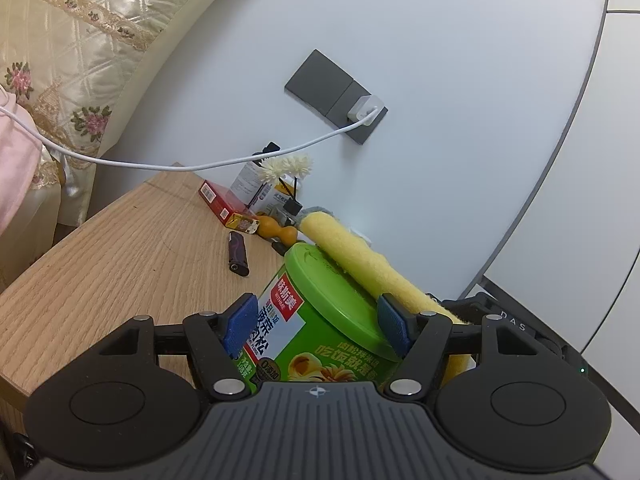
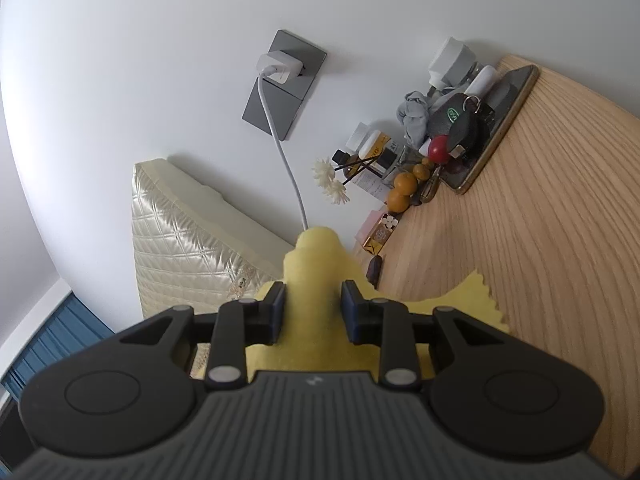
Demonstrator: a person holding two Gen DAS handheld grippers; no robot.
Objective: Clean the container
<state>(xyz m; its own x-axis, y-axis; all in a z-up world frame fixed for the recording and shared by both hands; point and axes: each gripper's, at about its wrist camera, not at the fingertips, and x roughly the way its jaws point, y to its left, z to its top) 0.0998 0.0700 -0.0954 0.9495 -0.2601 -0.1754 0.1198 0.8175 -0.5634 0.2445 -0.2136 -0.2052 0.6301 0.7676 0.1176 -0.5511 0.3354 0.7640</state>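
Between the blue pads of the left hand-held gripper (image 1: 318, 326) sits the green can (image 1: 320, 344), clamped at its upper wall just under the lid (image 1: 336, 292); the grip looks meant to steady it above the desk (image 1: 120, 256) while it is wiped; a rolled yellow cloth (image 1: 360, 264) lies across the lid's far edge, touching it, which suggests the wiping is under way on top; a lighter (image 1: 238, 254) and a red box (image 1: 220, 200) lie well apart behind, under a white cable (image 1: 200, 166).

From the right wrist, the right hand-held gripper (image 2: 313, 312) is clenched on the same cloth (image 2: 312, 272), bunched into a stub that pokes forward so its tip can rub; a loose corner trails to the right over the desk (image 2: 540, 260); the can is not visible here, so contact cannot be judged from this side.
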